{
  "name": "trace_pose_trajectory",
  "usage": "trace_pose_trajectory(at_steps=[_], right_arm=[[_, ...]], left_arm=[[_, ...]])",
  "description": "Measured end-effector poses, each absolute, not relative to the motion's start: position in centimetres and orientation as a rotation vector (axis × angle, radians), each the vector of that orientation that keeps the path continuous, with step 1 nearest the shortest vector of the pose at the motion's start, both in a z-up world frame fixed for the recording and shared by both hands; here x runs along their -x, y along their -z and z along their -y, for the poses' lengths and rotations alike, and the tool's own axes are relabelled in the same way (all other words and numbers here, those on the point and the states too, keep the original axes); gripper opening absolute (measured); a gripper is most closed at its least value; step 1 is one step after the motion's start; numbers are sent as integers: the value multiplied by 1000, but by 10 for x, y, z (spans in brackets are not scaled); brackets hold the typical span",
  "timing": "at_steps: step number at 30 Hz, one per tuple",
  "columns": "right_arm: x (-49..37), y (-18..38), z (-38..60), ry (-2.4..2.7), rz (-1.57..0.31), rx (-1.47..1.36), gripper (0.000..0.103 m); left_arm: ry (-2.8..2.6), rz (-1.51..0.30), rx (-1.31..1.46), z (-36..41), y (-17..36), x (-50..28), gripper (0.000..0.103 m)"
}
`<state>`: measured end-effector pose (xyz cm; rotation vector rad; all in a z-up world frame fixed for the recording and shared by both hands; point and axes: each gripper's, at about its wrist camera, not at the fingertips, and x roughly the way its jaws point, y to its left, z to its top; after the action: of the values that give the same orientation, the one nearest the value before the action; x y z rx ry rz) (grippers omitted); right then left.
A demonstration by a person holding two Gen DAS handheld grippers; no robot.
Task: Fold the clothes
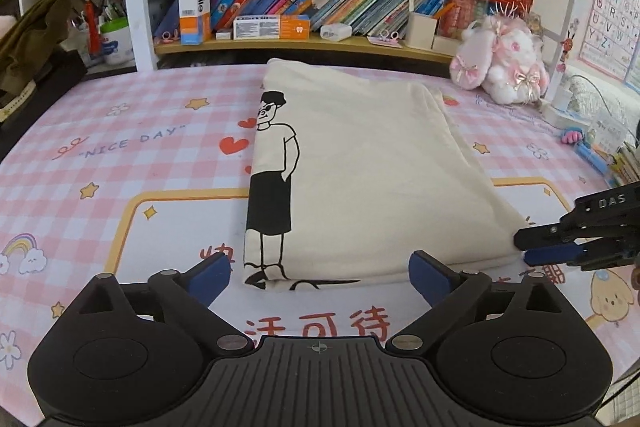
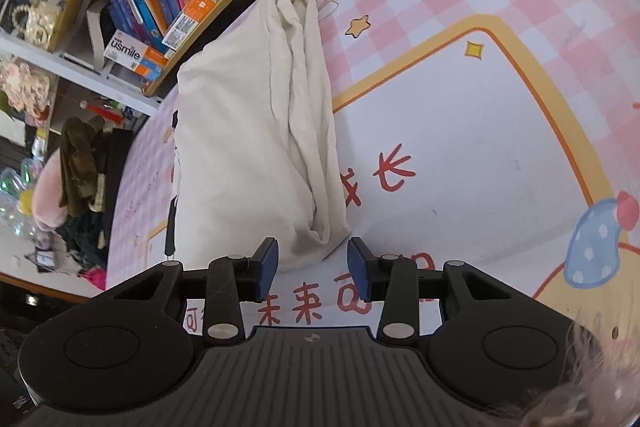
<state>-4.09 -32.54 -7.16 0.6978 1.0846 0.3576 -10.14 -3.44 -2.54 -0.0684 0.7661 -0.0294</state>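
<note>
A cream T-shirt point(image 1: 360, 179) with a black line drawing of a figure lies folded into a long rectangle on the pink checked table mat point(image 1: 100, 147). My left gripper point(image 1: 320, 275) is open, just in front of the shirt's near edge, holding nothing. My right gripper point(image 1: 524, 249) shows at the right, its fingers close together by the shirt's near right corner. In the right wrist view the right gripper point(image 2: 313, 267) is open and empty, with the shirt's corner point(image 2: 320, 227) just ahead of its fingers.
A bookshelf point(image 1: 304, 45) with books and boxes runs along the table's far edge. A pink and white plush toy point(image 1: 504, 63) sits at the back right. Pens and clutter point(image 1: 592, 147) lie at the right edge. An olive bag point(image 1: 28, 39) stands at the left.
</note>
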Motion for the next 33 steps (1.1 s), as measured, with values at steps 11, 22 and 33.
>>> trace_pose_trajectory(at_steps=[11, 22, 33], right_arm=[[39, 76, 326, -375, -1075, -820, 8], [38, 70, 331, -405, -1022, -935, 8], [31, 54, 328, -445, -987, -999, 6]], left_arm=[[-43, -812, -52, 48, 31, 103, 98], [114, -773, -343, 92, 41, 95, 98], [233, -690, -580, 151, 66, 71, 98]])
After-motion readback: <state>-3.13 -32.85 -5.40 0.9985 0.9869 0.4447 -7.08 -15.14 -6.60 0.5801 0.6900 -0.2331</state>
